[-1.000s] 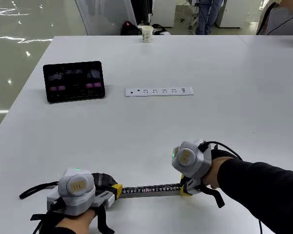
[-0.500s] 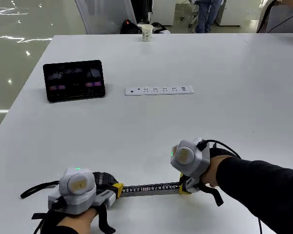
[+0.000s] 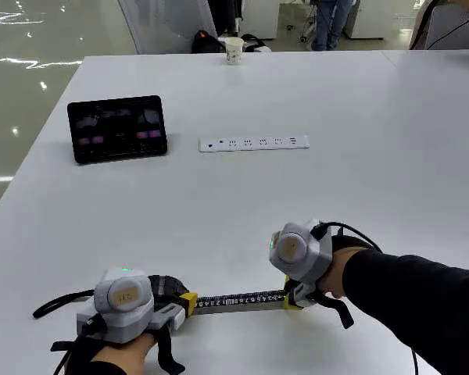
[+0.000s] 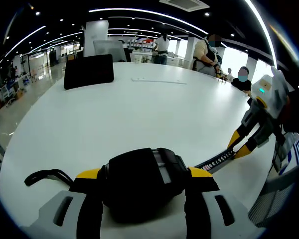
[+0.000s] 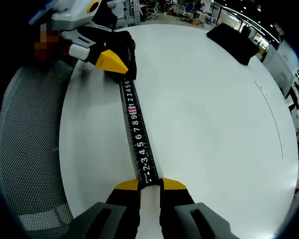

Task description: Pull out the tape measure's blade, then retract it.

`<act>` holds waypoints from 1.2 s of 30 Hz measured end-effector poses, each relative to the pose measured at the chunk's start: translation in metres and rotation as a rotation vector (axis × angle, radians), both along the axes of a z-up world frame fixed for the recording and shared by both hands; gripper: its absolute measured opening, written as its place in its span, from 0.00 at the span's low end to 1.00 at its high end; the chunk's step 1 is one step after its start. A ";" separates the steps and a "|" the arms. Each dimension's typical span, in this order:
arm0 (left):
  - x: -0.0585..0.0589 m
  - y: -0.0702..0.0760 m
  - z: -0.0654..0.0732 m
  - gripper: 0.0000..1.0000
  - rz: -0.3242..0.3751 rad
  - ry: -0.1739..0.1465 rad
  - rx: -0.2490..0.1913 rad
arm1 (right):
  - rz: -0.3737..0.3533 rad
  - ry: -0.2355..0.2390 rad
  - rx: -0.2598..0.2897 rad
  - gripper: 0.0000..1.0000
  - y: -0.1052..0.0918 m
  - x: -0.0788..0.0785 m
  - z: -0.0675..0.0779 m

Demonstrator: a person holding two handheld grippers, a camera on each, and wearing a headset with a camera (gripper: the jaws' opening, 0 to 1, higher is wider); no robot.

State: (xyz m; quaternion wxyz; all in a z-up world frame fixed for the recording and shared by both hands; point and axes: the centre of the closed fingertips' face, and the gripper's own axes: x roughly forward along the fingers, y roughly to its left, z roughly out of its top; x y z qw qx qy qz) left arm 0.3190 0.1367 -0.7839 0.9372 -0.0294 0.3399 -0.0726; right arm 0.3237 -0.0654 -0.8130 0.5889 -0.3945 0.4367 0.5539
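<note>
On the white table (image 3: 219,211), the black tape measure body (image 4: 139,184) sits between the yellow-tipped jaws of my left gripper (image 3: 178,305), which is shut on it near the front edge. The blade (image 5: 137,132) lies flat on the tabletop with its numbers showing and runs right from the body to my right gripper (image 5: 149,185). That gripper is shut on the blade's end. In the head view the blade (image 3: 238,300) spans the short gap between the two grippers, and the right gripper (image 3: 291,300) points down at the table.
A dark tablet (image 3: 117,129) stands at the left, a white power strip (image 3: 254,144) lies mid-table, and a paper cup (image 3: 234,51) is at the far edge. A black strap (image 3: 55,305) trails left of the left gripper. People stand beyond the table.
My right gripper has drifted slightly left toward the left gripper with the blade's end in it, so a little less blade shows. The left gripper has stayed put.
</note>
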 end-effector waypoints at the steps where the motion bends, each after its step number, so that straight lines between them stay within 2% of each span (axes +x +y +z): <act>1: 0.000 0.000 0.000 0.62 0.000 0.000 0.000 | 0.000 0.000 0.000 0.11 0.000 0.000 0.000; 36: -0.001 0.000 0.000 0.62 0.001 0.002 -0.003 | 0.006 -0.003 0.003 0.11 0.010 -0.001 0.000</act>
